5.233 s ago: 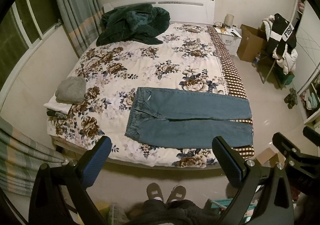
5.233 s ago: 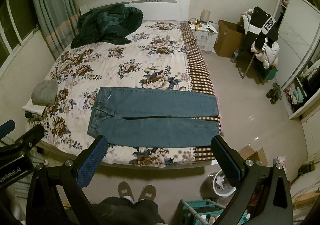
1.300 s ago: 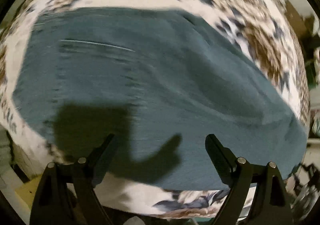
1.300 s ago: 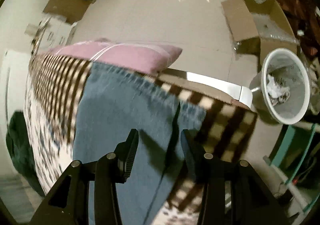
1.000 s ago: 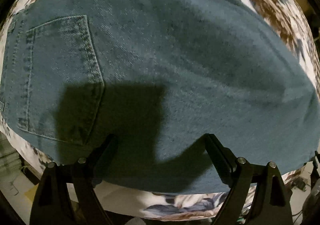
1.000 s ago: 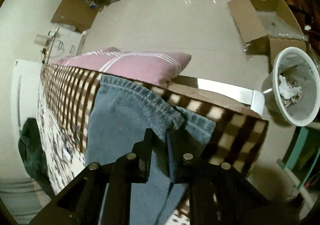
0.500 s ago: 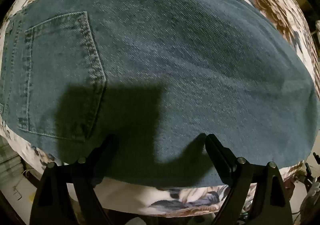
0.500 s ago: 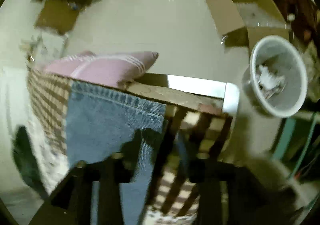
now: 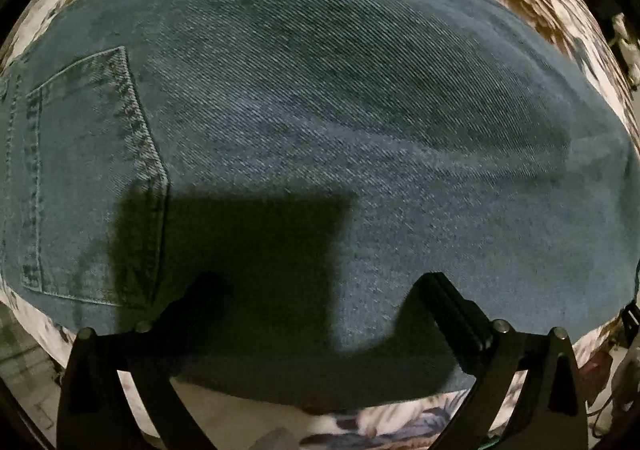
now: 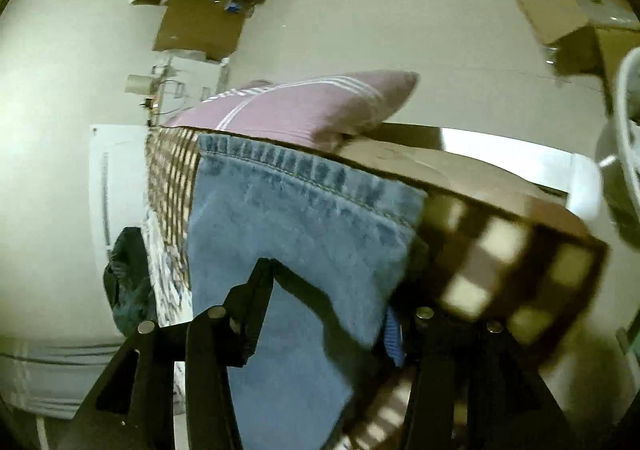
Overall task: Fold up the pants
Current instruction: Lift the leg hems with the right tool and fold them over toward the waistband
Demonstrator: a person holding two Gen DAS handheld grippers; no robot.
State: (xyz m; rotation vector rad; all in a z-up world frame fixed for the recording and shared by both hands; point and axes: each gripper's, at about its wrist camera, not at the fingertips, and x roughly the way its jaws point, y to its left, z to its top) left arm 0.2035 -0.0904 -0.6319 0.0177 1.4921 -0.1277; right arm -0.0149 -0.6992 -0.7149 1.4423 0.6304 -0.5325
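Across the foot edge of the bed (image 10: 520, 246), the jeans (image 9: 320, 97) lie flat with their long axis running along that edge: seat and back pocket (image 9: 92, 177) under my left gripper (image 9: 320, 290), leg hems (image 10: 304, 177) out at the checked-blanket corner under my right gripper (image 10: 328, 302).

My left gripper hangs over the seat with its jaws spread wide and nothing between them; its shadow falls on the denim, but I cannot tell whether the fingertips touch the cloth.

My right gripper is partly open around the near corner of the hem. Denim sits between the fingers, with a blue pad just showing at the cloth's edge, yet the jaws have not come together on it, so I judge nothing is held.

What the next move turns on, as I read it, is that the hem end lies nearest my right gripper and would have to travel along the leg toward the seat.

A pink pillow (image 10: 312, 105) sits just beyond the hems at the bed's edge. The waistband is cut off at the left view's border, and the right view is blurred toward the bed corner, so how the two legs are stacked is unclear.
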